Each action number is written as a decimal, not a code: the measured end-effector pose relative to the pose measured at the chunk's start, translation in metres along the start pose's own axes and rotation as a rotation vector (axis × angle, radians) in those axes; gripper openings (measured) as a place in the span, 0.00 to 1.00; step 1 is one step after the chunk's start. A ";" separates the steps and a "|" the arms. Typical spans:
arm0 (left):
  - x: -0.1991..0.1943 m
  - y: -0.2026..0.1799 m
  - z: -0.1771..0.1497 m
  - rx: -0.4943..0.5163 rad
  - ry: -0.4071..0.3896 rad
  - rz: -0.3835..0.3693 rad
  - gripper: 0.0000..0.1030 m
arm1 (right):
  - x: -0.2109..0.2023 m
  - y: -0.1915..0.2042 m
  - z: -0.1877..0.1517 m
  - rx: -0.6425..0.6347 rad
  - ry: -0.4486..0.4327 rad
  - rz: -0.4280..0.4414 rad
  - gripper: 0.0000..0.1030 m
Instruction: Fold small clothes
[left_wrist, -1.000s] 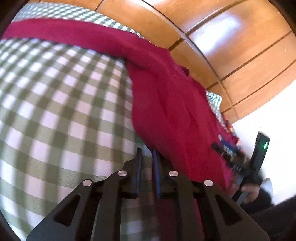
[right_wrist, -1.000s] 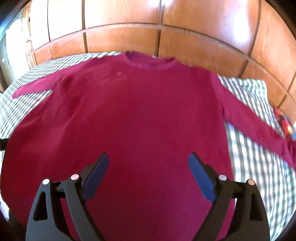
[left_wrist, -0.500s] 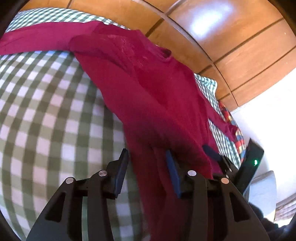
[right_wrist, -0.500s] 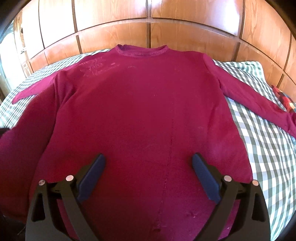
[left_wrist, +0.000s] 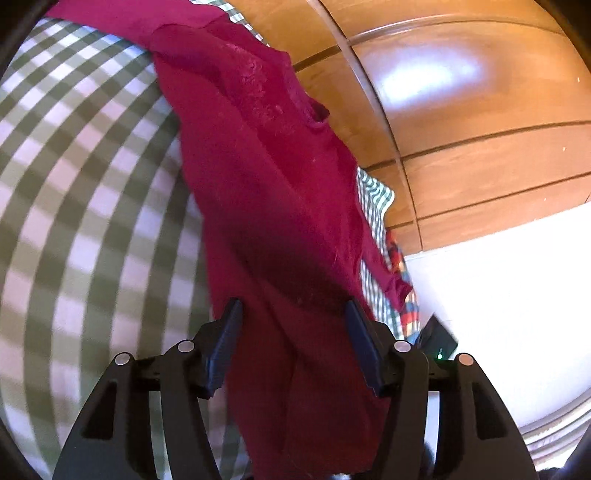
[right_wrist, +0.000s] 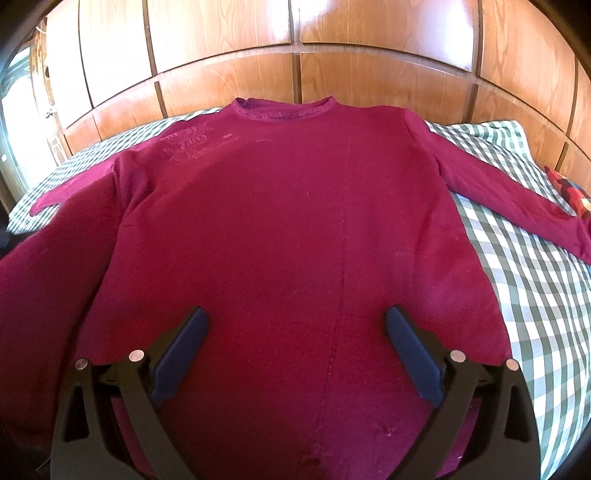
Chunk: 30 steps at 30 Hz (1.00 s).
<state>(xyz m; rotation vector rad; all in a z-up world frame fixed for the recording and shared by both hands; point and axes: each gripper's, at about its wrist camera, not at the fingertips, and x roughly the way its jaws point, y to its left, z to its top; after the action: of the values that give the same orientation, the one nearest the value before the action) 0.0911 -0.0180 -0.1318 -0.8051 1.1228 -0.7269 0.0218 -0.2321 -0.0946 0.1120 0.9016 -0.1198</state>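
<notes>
Left claw (left_wrist: 293, 317), jaws just parted and gripping nothing, straddles the side edge of the maroon long-sleeved shirt (right_wrist: 288, 236). Right claw (right_wrist: 295, 332) hangs wide open above its hem. The shirt lies spread on the green-checked bed (right_wrist: 524, 280).

The right wrist view looks forward and steeply down from the near hem of a red shirt (right_wrist: 295, 229) spread on a checked sheet (right_wrist: 524, 280), facing the wooden panels (right_wrist: 295, 37) squarely; its own fingers (right_wrist: 410, 347) frame the bottom edge. The left wrist view sits lower and closer, at the shirt's (left_wrist: 280, 206) side, rolled, looking along the cloth toward the same panels (left_wrist: 461, 110). Both views share the shirt, the sheet (left_wrist: 85, 192) and the panels.
</notes>
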 end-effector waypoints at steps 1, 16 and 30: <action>0.002 0.001 0.005 -0.021 -0.006 -0.016 0.55 | 0.000 0.000 0.000 0.001 -0.001 0.000 0.95; -0.017 -0.004 0.028 0.035 0.037 0.099 0.43 | 0.001 -0.001 -0.001 0.011 -0.016 0.021 0.96; -0.174 0.058 0.023 -0.025 -0.237 0.273 0.11 | -0.003 0.004 0.005 0.007 0.021 0.004 0.96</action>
<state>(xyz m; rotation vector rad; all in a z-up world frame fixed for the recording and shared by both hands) 0.0716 0.1610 -0.0921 -0.7203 1.0027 -0.3795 0.0244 -0.2286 -0.0888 0.1221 0.9222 -0.1178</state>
